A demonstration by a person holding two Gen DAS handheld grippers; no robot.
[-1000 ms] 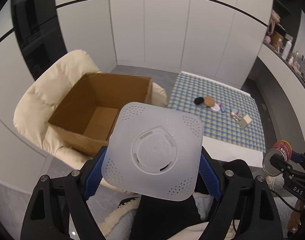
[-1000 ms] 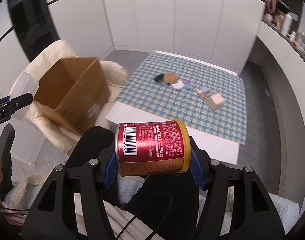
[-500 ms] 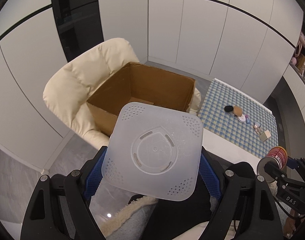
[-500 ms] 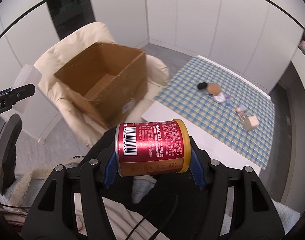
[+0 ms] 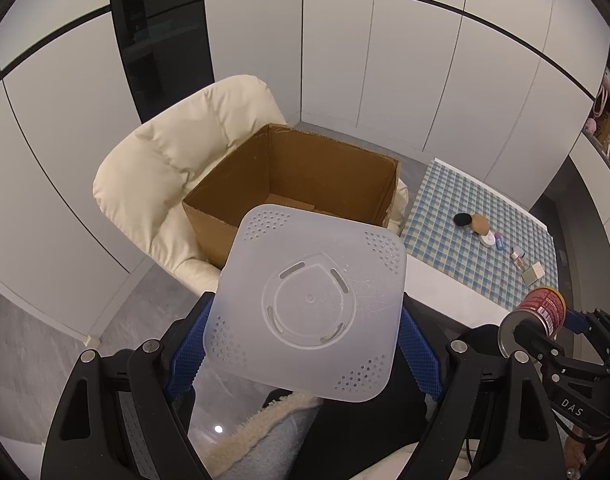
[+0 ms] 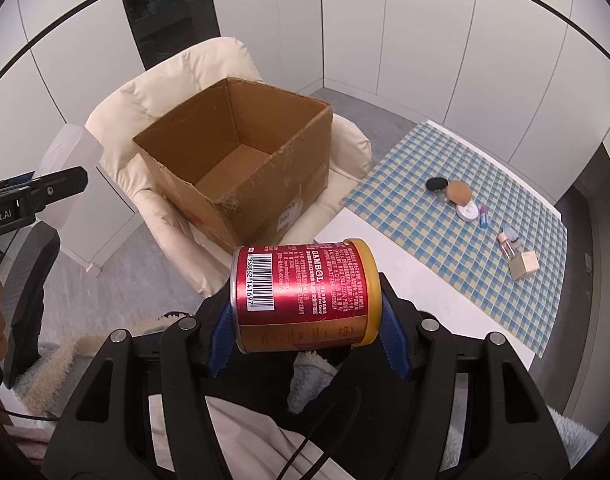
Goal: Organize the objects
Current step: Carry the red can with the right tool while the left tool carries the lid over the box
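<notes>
My left gripper (image 5: 305, 344) is shut on a translucent white plastic container (image 5: 311, 304), its perforated underside facing the camera. It hangs in front of an open, empty cardboard box (image 5: 301, 172) that rests on a cream armchair (image 5: 173, 160). My right gripper (image 6: 305, 320) is shut on a red can with a yellow lid (image 6: 303, 292), held on its side, its ends against the blue pads. The box (image 6: 241, 152) lies ahead and slightly left of the can. In the left wrist view the red can (image 5: 539, 312) and the right gripper appear at the lower right.
A low white table with a blue checked cloth (image 6: 485, 184) stands right of the armchair, carrying several small cosmetics (image 6: 461, 196) and a small beige cube (image 6: 525, 266). White cabinet walls surround the room. A person's legs and fleecy clothing (image 6: 313, 376) fill the bottom of both views.
Both views have swung left: the box and armchair have shifted toward the centre and look nearer, and the table has slid right. Both grips are unchanged.
</notes>
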